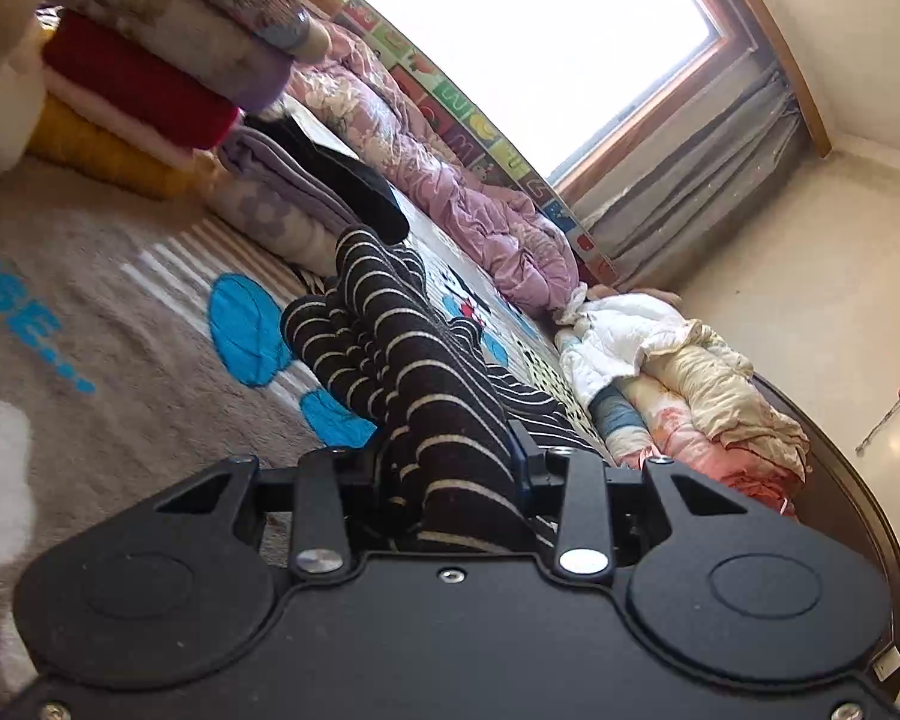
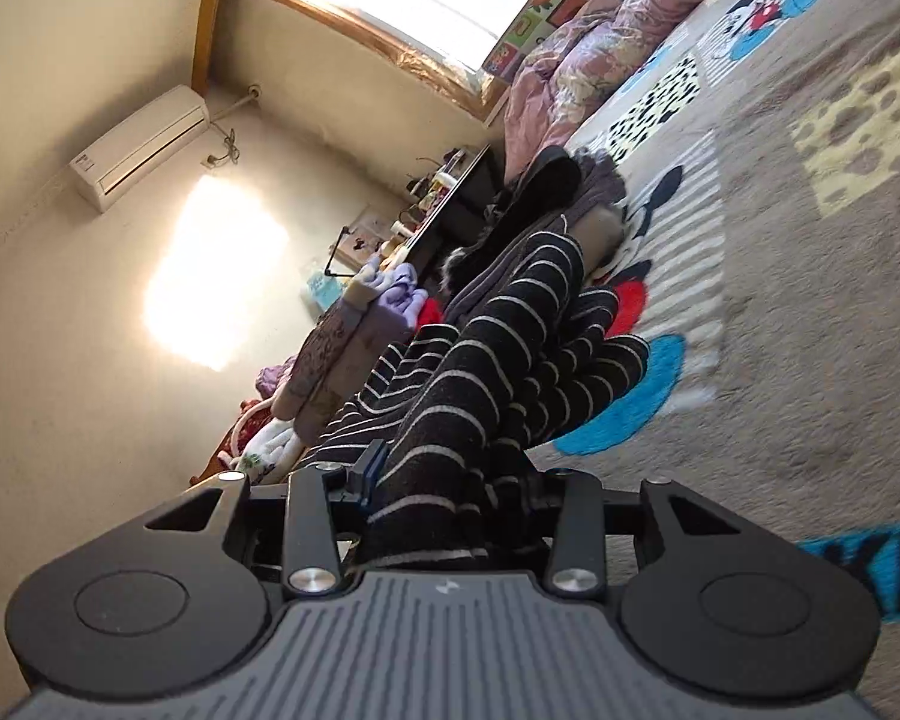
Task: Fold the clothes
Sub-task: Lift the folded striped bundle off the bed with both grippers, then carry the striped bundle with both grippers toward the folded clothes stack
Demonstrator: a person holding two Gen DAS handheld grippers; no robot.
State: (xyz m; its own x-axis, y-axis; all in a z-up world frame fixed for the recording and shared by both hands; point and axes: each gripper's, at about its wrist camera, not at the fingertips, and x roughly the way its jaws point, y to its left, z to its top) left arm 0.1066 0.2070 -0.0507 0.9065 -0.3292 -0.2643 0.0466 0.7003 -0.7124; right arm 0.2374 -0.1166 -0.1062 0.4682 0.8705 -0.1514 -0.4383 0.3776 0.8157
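Observation:
A black garment with thin white stripes (image 1: 414,360) is bunched up and lifted off the grey cartoon blanket (image 1: 120,312). My left gripper (image 1: 450,468) is shut on one thick fold of it, and the cloth fills the gap between the jaws. In the right wrist view the same striped garment (image 2: 510,348) rises in ridges from my right gripper (image 2: 444,498), which is shut on another fold. The fingertips of both grippers are buried in the cloth. The rest of the garment trails down onto the blanket (image 2: 810,300).
Folded blankets (image 1: 150,60) are stacked at the far left, with a purple folded pile (image 1: 282,204) and a black item beside it. A lilac quilt (image 1: 450,180) lies under the window. Bundled bedding (image 1: 690,390) sits at the bed's edge. A desk (image 2: 444,210) stands by the wall.

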